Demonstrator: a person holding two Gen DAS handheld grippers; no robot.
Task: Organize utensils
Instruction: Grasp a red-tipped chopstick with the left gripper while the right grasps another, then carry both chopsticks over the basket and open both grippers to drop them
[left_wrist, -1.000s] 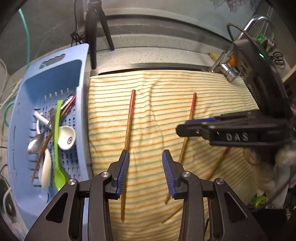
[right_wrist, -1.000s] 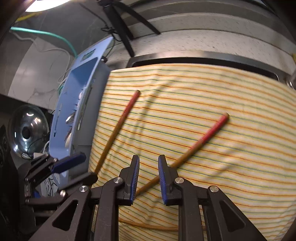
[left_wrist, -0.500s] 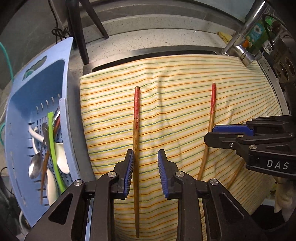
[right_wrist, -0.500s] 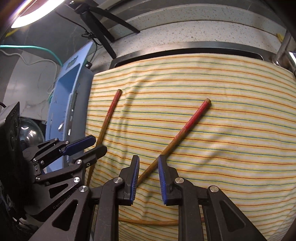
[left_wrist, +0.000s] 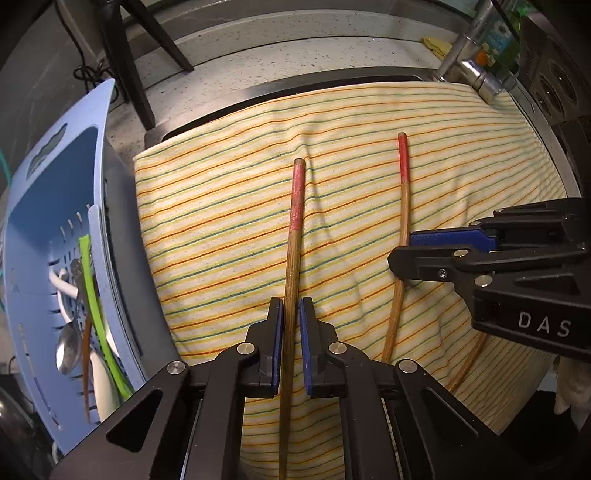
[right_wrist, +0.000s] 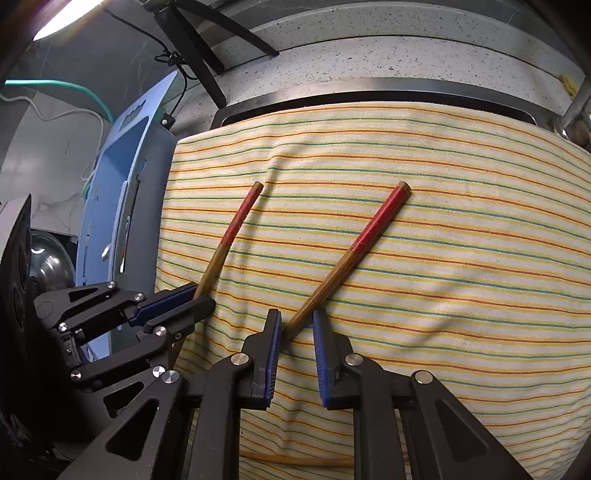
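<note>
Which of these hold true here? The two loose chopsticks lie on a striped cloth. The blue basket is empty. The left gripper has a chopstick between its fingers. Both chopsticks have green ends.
1. The two chopsticks lie on a striped cloth. True.
2. The blue basket is empty. False: it holds spoons and a green utensil.
3. The left gripper has a chopstick between its fingers. True: the jaws have just been closing on it.
4. Both chopsticks have green ends. False: the ends are red, also on the second chopstick.
</note>
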